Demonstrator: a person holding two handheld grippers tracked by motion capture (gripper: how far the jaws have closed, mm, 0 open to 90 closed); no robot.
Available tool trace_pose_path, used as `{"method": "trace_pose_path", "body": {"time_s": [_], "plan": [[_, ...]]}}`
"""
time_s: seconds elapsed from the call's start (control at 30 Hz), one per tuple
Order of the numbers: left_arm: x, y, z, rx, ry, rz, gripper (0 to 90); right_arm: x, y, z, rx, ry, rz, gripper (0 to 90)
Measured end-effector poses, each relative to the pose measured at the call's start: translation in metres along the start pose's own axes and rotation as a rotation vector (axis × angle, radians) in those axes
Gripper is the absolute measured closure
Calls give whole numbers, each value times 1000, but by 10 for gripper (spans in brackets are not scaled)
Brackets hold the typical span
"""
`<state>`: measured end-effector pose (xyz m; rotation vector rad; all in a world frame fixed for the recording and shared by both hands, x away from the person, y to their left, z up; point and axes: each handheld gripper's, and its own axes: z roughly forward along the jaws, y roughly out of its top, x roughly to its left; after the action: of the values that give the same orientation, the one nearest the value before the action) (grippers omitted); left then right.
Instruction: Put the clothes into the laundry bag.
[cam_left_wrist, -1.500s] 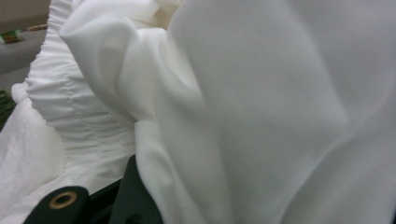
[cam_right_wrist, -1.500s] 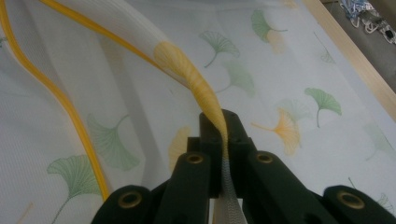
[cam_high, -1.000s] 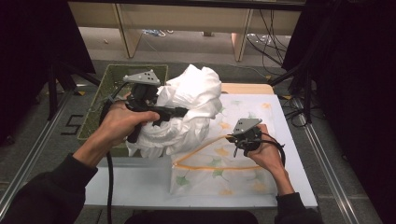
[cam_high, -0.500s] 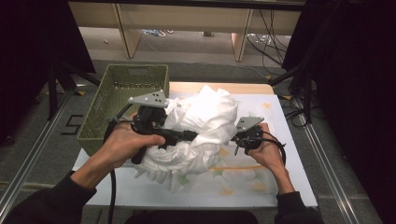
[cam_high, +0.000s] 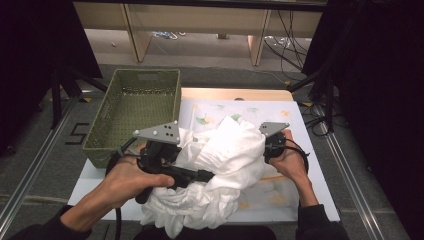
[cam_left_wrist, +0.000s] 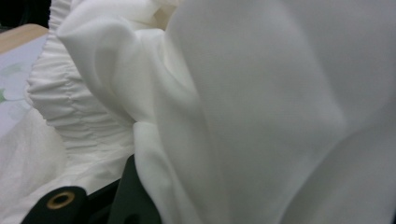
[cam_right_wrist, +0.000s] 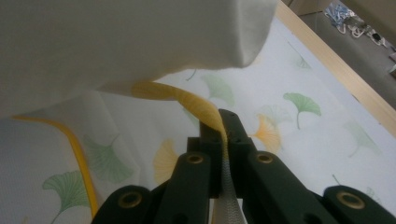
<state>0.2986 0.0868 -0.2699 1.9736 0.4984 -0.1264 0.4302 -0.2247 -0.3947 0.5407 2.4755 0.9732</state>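
Note:
A bulky white cloth (cam_high: 227, 157) is bunched over the middle of the table, and its folds crowd the left gripper view (cam_left_wrist: 261, 107). My left gripper (cam_high: 202, 175) reaches into it from the left, its jaws closed with cloth draped over them. Only the base of the jaws shows under the fabric in the left gripper view. My right gripper (cam_right_wrist: 223, 125) is shut on a yellow strip (cam_right_wrist: 196, 102), the edge of a see-through bag with a yellow border (cam_right_wrist: 77, 151). In the high view that gripper (cam_high: 272, 145) presses against the cloth's right side.
A green woven basket (cam_high: 120, 132) stands empty at the table's left, just behind my left hand. A white ginkgo-leaf cover (cam_high: 207, 114) lies over the table, with a wooden edge (cam_high: 235, 94) at the far side. Cables lie on the floor beyond.
My left gripper has carried the white cloth from beside the basket toward me and to the right, and it now covers the bag. The right gripper has barely moved.

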Motion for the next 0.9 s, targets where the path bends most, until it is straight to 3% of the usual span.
{"method": "trace_pose_path", "body": {"time_s": [0.1, 0.17, 0.23, 0.27, 0.3, 0.33, 0.47, 0.57, 0.6, 0.63, 0.67, 0.7, 0.73, 0.9], "plan": [[-2, -5, 2, 15, -19, -11, 596, 1, 4, -3, -9, -11, -2, 899], [0, -8, 5, 1, -40, 6, 595, -1, 5, -5, -6, -7, -34, 899], [4, -11, 12, 5, -54, -15, 595, 2, 7, -7, 1, -20, -5, 899], [5, -13, 15, 8, -56, -31, 595, 0, 9, -6, -17, -22, -18, 899], [9, -16, 20, 14, -80, -17, 595, 2, 9, -6, -18, -20, -7, 899], [9, -19, 25, 17, -78, -49, 595, 2, 10, -6, -20, -19, -12, 899], [18, -33, 45, 45, -106, -67, 594, 2, 11, -7, -29, -24, -9, 898], [26, -46, 65, 75, -114, -120, 592, 4, 14, -9, -37, -28, -25, 899], [29, -51, 72, 82, -139, -120, 592, 8, 15, -12, -23, -27, 16, 899], [30, -56, 78, 98, -137, -130, 592, 6, 17, -12, -39, -29, -31, 899], [30, -59, 84, 90, -138, -151, 591, 7, 18, -13, -40, -28, -30, 899], [33, -63, 90, 107, -145, -142, 591, 7, 19, -14, -43, -30, -38, 899], [32, -66, 95, 102, -143, -184, 590, 9, 20, -16, -42, -32, -16, 899], [47, -75, 115, 120, -131, -191, 588, 10, 23, -19, -51, -34, -48, 899]]}}
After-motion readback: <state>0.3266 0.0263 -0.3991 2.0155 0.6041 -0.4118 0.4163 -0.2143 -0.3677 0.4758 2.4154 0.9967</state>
